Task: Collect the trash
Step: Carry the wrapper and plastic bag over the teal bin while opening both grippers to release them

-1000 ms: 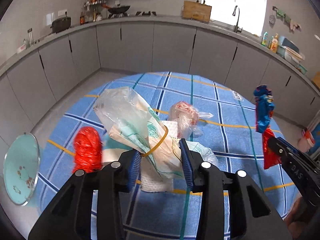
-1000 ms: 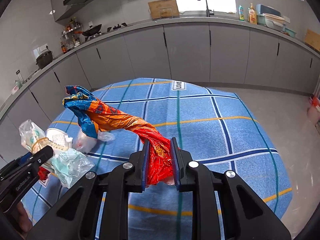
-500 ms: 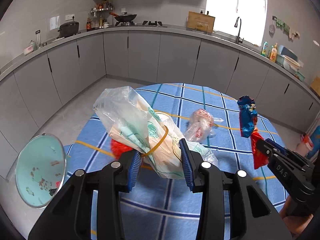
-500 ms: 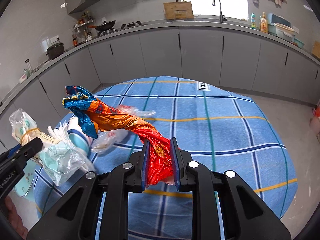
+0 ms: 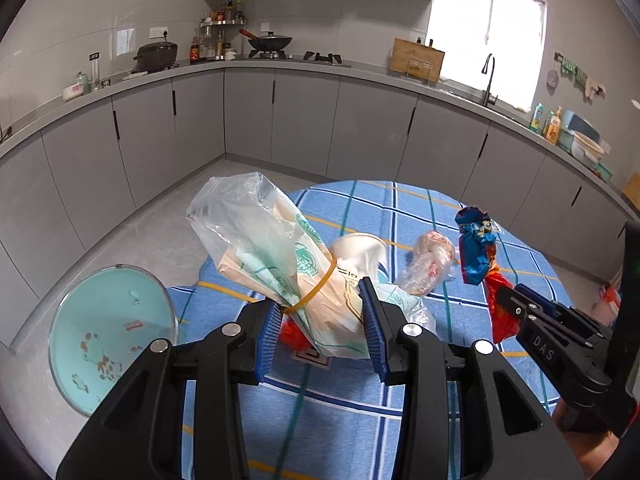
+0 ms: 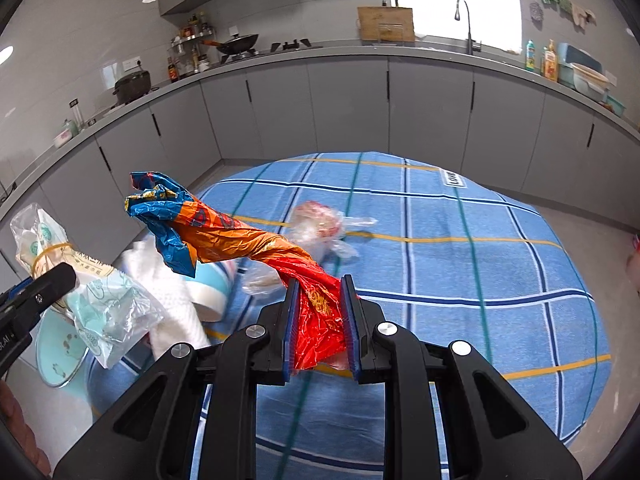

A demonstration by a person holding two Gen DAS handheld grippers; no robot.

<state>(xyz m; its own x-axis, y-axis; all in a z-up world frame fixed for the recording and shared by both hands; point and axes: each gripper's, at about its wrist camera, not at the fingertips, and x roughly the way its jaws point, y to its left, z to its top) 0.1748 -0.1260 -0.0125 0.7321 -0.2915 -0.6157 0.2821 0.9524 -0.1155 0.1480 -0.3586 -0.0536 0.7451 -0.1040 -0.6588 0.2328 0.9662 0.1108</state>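
Observation:
My left gripper is shut on a clear plastic bag of green-printed paper tied with a rubber band, held in the air above the near left edge of the table. A twisted red, orange and blue snack wrapper sticks up and to the left out of my right gripper, which is shut on its red end. In the left wrist view that wrapper and the right gripper hang at the right. Still lying on the blue checked tablecloth are a crumpled clear wrapper and a white paper cup.
A round teal bin top stands on the floor left of the table. A white paper towel and a teal-white bowl lie near the table's left edge. Grey kitchen cabinets ring the room, with open floor between.
Both grippers have pulled back and to the left from the table's middle, keeping hold of their loads. The teal bin top has grown larger in the left wrist view.

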